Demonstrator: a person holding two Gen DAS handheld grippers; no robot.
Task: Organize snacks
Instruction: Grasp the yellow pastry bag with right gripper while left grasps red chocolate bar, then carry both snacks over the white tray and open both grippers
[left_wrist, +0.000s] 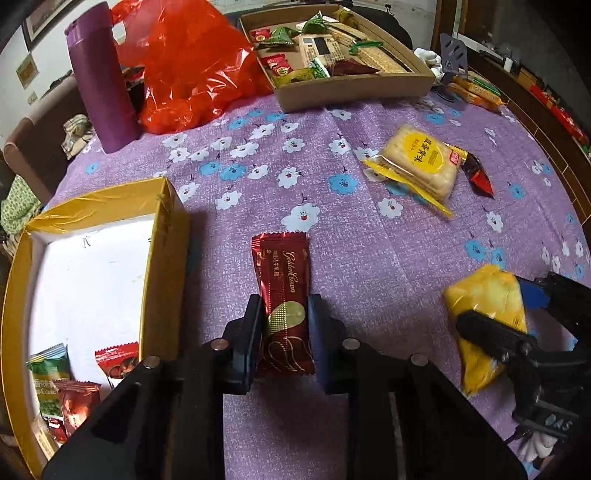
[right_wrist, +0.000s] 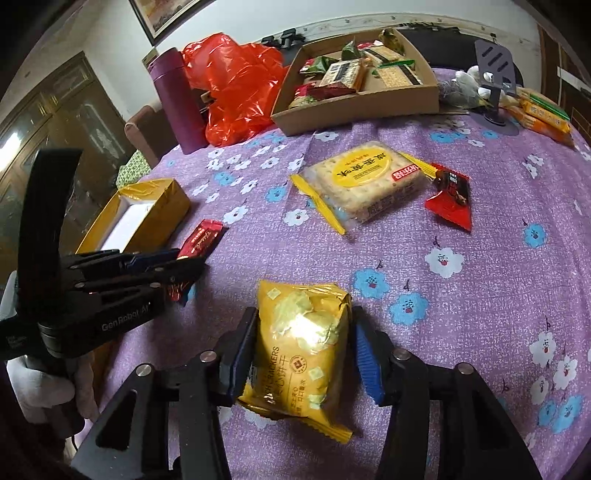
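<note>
- Now, the left wrist view: the left gripper (left_wrist: 284, 325) has its fingers pressed to both sides of a dark red snack bar (left_wrist: 283, 295), which lies on the flowered tablecloth (left_wrist: 332, 155). The grasp step looks in hand.
- Just to its left sits the gold box (left_wrist: 173, 206), already holding a few packets in its near corner. Likely the next move calls for a lift and a short swing left over that wall.
- Across the cloth, the right gripper (left_wrist: 491, 314) straddles a yellow cracker pack (left_wrist: 484, 299).
- Over to the right wrist view: the right gripper (right_wrist: 303, 343) closes in on the yellow cracker pack (right_wrist: 303, 332); the left pad touches, the right looks just off it, so a firm hold cannot be told.
- Farther off wait a round-label biscuit pack (right_wrist: 365, 181), a small red packet (right_wrist: 450, 199) beside it, and the cardboard tray (right_wrist: 354, 107) of sorted snacks.
</note>
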